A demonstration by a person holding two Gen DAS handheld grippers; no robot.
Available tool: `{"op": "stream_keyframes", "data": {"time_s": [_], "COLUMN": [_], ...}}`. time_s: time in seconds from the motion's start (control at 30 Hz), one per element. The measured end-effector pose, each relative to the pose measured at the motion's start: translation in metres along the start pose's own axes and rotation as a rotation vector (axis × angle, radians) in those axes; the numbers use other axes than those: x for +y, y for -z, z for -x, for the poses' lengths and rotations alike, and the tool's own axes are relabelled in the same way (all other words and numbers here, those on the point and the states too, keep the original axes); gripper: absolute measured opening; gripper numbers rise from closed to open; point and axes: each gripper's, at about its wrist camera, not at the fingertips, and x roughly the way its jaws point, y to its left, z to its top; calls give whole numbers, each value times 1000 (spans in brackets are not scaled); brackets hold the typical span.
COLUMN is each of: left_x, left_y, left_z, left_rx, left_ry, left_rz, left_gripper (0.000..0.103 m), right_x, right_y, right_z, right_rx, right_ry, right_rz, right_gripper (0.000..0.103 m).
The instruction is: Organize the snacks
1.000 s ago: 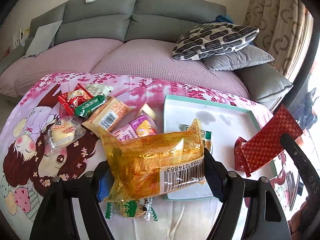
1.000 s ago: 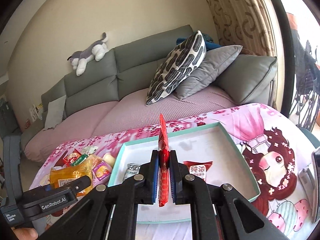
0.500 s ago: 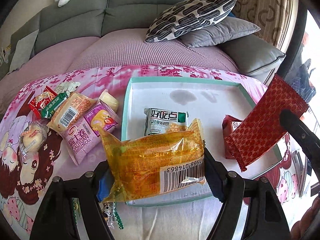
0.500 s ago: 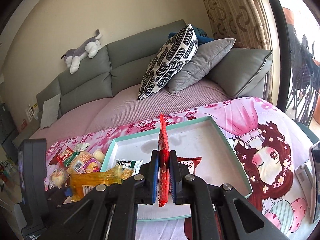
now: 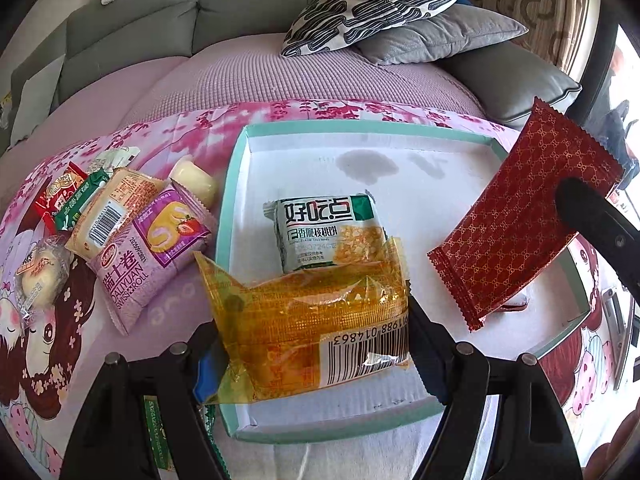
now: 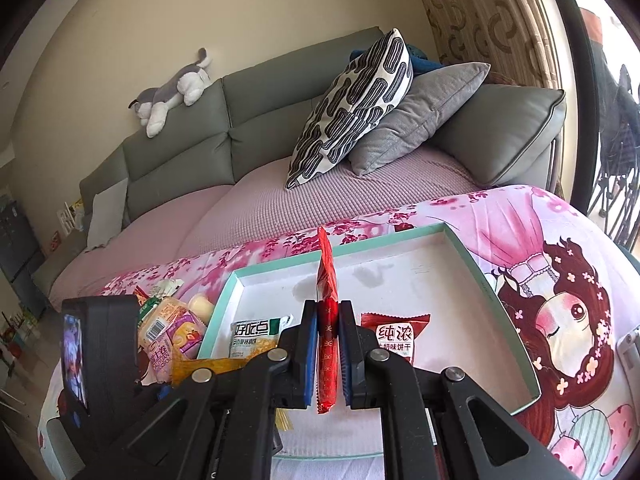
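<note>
So the left gripper point(image 5: 310, 344) has its jaws set pretty wide, clamped on the two short ends of a yellow-orange snack pack point(image 5: 308, 328). The pack is puffy and broad, so gripping it end to end looks like the only way to carry it flat. It hangs over the near left corner of the teal-rimmed tray point(image 5: 228, 216), barcode facing the camera upside down; I can read "988 014863" on it, and the first digits are cut off by a crease.

The right gripper point(image 6: 328, 354) is squeezed nearly shut on a thin red gold-patterned packet point(image 6: 327, 312), held edge-on and upright, pinched on its flat faces since it's so slim. It hangs over the tray too, right above a red biscuit pack point(image 6: 394, 338) already lying inside. That one reads "纯浓" with "牛奶味饼干" underneath, I think.

Also in the tray is a green and white pack point(image 5: 326, 232) printed "好吃点", with a smaller line below that I can't make out for sure.

Still out on the cartoon tablecloth point(image 5: 48, 320), left of the tray, is a purple "DALIYUAN SWISS ROLL" pack point(image 5: 148, 256) with strawberry art, a barcoded cake pack point(image 5: 110, 216) partly on top of it, plus a few small red and green ones too tiny to read. My guess is both held packs go down in the tray and that pile gets sorted afterwards.
</note>
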Motion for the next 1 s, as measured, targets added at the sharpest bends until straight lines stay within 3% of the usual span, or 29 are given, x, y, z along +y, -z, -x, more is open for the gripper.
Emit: {"op": "stream_keyframes", "data": {"time_s": [0.4, 0.5, 0.63, 0.73, 0.8, 0.93, 1.0], "left_x": [1, 0, -1, -1, -1, -1, -1], "left_y": [-4, -3, -3, -3, -2, -2, -1], "left_z": [-8, -8, -8, -8, -7, -4, -3], "left_rx": [1, 5, 7, 5, -2, -15, -24], "left_ry": [29, 33, 35, 35, 39, 38, 29], "left_rz": [-4, -16, -29, -32, -33, -29, -28], "left_gripper": [80, 81, 81, 84, 85, 86, 94], "right_x": [-4, -7, -14, -17, -19, -19, -18], "right_y": [4, 5, 6, 7, 7, 9, 11], "right_z": [-17, -19, -20, -20, -20, -24, -26], "right_rx": [34, 46, 60, 66, 70, 88, 95], "right_ry": [66, 97, 122, 144, 148, 169, 184], "right_rz": [-9, -14, -29, -37, -42, -25, -7], "right_gripper": [12, 18, 36, 59, 60, 74, 77]}}
